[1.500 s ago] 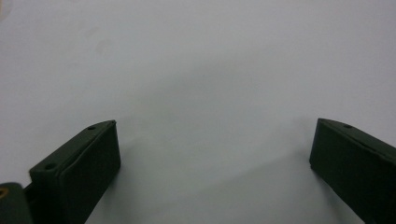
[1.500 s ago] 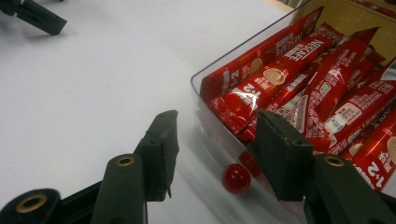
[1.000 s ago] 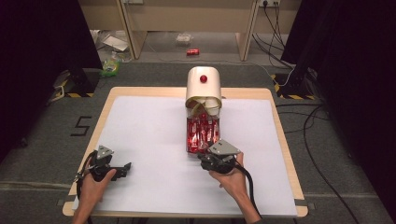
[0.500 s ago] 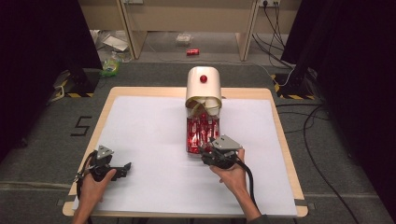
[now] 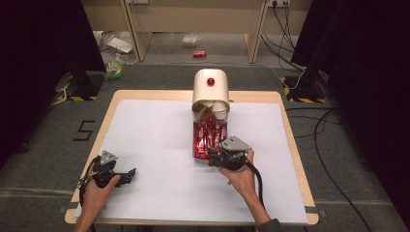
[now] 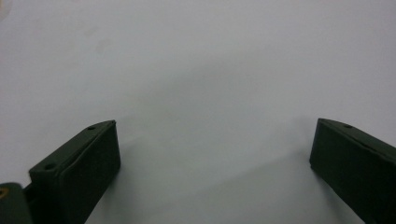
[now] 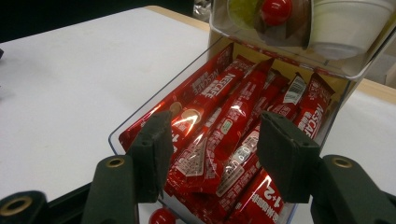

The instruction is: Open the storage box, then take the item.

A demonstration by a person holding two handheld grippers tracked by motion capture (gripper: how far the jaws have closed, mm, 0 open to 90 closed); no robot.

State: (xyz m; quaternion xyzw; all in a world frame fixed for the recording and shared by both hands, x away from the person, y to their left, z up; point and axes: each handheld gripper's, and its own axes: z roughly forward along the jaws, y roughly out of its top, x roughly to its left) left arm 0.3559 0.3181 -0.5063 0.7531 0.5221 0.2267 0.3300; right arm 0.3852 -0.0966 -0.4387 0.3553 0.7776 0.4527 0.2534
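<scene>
A cream dispenser box point(image 5: 211, 89) with a red knob stands at the table's far middle. Its clear drawer point(image 5: 205, 140) is pulled out toward me and holds several red Nescafe sachets point(image 7: 233, 116). My right gripper point(image 5: 212, 157) is at the drawer's near end. In the right gripper view it point(image 7: 215, 140) stands open just above the sachets, with nothing pressed between the pads, and the drawer's small red knob point(image 7: 161, 217) shows below the jaws. My left gripper point(image 5: 129, 175) rests open at the near left, over the bare white cover point(image 6: 205, 70).
A white sheet point(image 5: 145, 130) covers the wooden table point(image 5: 290, 135). A white cup point(image 7: 345, 25) sits inside the box's clear upper part. Cables point(image 5: 324, 135) and litter lie on the floor beyond and to the right.
My right gripper has edged slightly toward the drawer's near end. The left gripper has stayed in place.
</scene>
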